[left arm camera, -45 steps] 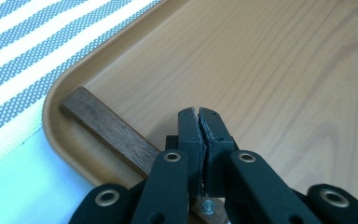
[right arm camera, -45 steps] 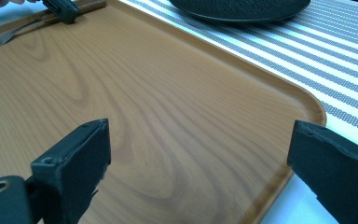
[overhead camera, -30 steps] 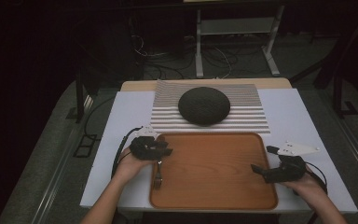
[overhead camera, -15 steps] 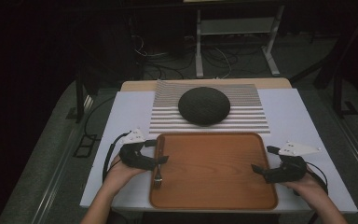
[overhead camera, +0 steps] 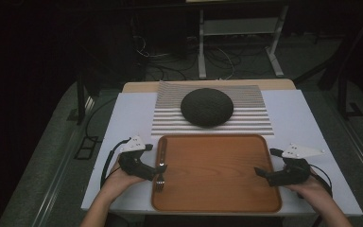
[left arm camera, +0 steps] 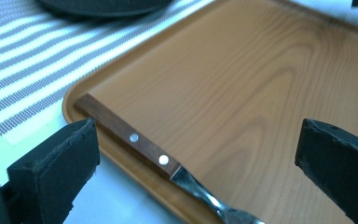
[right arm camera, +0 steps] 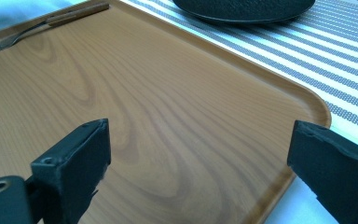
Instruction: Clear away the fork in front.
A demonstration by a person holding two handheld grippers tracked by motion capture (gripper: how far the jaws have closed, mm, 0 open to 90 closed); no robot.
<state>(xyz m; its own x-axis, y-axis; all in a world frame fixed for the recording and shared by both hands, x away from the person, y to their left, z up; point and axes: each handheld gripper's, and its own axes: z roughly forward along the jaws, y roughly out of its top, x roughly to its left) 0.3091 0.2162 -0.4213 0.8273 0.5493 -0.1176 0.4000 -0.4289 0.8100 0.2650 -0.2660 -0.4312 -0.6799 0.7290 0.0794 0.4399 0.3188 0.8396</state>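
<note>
The fork [overhead camera: 160, 170] lies along the tray's [overhead camera: 217, 208] left edge, free. The left gripper [overhead camera: 157, 171] has just been opening its jaws, now spread around the handle; right gripper [overhead camera: 263, 165] also spread. The fork looks light, stiff, with slippery steel; better to take the wooden handle.

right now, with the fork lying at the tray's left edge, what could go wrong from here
1. The fork lies along the wooden tray's left rim; the left gripper, whose jaws have just been opening with nothing pinched between them, sits close and could knock it off.
2. The right gripper hangs open at the tray's right edge; a nudge there might slide the tray toward the dark plate on the striped mat.
</note>
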